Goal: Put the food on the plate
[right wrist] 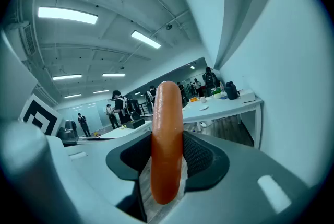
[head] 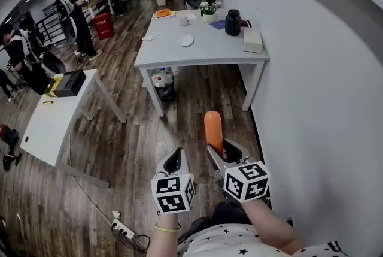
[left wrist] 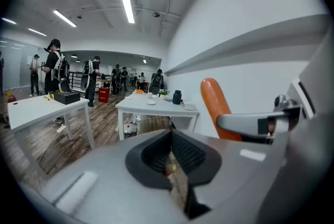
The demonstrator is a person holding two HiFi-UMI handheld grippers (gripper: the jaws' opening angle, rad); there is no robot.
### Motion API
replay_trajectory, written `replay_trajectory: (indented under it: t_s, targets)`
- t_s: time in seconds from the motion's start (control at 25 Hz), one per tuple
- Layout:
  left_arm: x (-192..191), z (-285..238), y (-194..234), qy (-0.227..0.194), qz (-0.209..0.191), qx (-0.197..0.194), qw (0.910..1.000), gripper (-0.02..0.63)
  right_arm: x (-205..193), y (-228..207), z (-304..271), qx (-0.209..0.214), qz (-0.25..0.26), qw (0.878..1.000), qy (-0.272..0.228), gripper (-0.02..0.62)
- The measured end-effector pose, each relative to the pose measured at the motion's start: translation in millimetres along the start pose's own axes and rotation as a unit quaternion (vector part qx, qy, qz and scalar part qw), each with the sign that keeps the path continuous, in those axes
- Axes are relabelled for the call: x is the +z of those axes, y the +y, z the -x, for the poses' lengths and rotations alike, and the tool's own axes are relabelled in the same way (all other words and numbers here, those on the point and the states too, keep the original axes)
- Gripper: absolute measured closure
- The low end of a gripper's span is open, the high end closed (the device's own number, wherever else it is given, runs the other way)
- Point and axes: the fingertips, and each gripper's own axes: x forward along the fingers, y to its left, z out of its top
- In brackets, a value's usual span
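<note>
Grey table (head: 203, 53) is up against the wall. On its right end there's a black jug (head: 233, 22) with a white box (head: 252, 40) just beside it. Bagged bin (head: 163, 83) underneath, and people (head: 76, 16) standing off to its left.

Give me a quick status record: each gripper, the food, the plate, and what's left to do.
right gripper: shut on the sausage
left gripper: shut, nothing between its jaws
sausage: orange, held upright, sticking up past the jaws
plate: white, on the table ahead, far from both grippers
beside plate: black jug and white box toward the table's right end
task status: food in hand, not yet on the plate
</note>
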Motion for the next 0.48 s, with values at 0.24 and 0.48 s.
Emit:
replay_trajectory:
  t_s: [0.24, 0.48]
  targets:
    - [5.6, -43.2, 24.1, 0.005, 0.012, 0.0, 0.9999, 0.598, 2.7, -16.2, -45.8, -0.004, -0.004, 1.0, 0.007, 0.416]
    - [47.4, -130.5, 51.5, -0.012, 0.013, 0.01, 0.9998, 0.6, 42.0, -58.5, -128.5, 0.006, 0.015, 1.0, 0.001, 0.416]
